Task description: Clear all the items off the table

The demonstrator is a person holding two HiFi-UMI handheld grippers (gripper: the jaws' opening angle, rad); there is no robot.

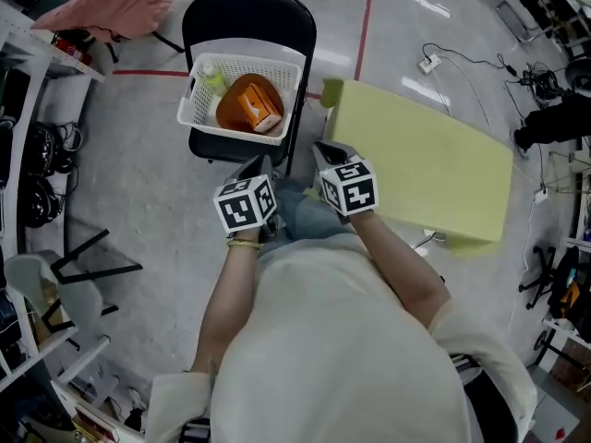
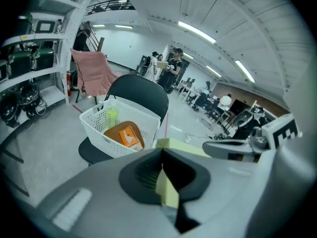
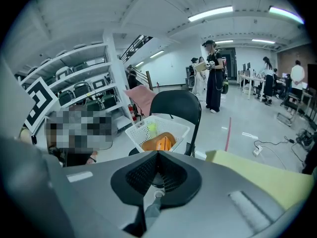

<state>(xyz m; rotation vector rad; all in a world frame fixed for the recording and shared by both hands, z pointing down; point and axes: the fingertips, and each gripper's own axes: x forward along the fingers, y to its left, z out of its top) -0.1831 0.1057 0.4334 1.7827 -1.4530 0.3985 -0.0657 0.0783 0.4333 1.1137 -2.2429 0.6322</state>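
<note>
Table [image 1: 425,155] stood at the right of the head view, just beside the chair [image 1: 249,12]. Its yellow top showed bare, apart from the near corner hidden behind the right gripper [image 1: 325,153]. The items noted were an orange pack [image 1: 249,104] and a green bottle [image 1: 212,79]. Both lay inside the white basket [image 1: 196,109] on the chair seat, off the table.

Left gripper [image 1: 255,168]: jaws fully together in its own view. A pale yellow sliver showed low in the gap behind the pads (whether a held scrap or only the table beyond could not be told). Right gripper: jaws together, nothing between the pads. Both were held close in front of the person, near the basket but apart from it, and touching neither table nor chair.

Assessment: the clearing appeared complete or very nearly so, and the step in hand looked like a final check.

To do the check well:
- The hidden corner should be brought into sight before the table is declared clear.
- Both grippers should pass wide of the basket, which appeared to sit toward the front of the seat, so a knock might tip it.
- If the yellow sliver proves to be an item, it should be released low inside the basket, not dropped from above.
</note>
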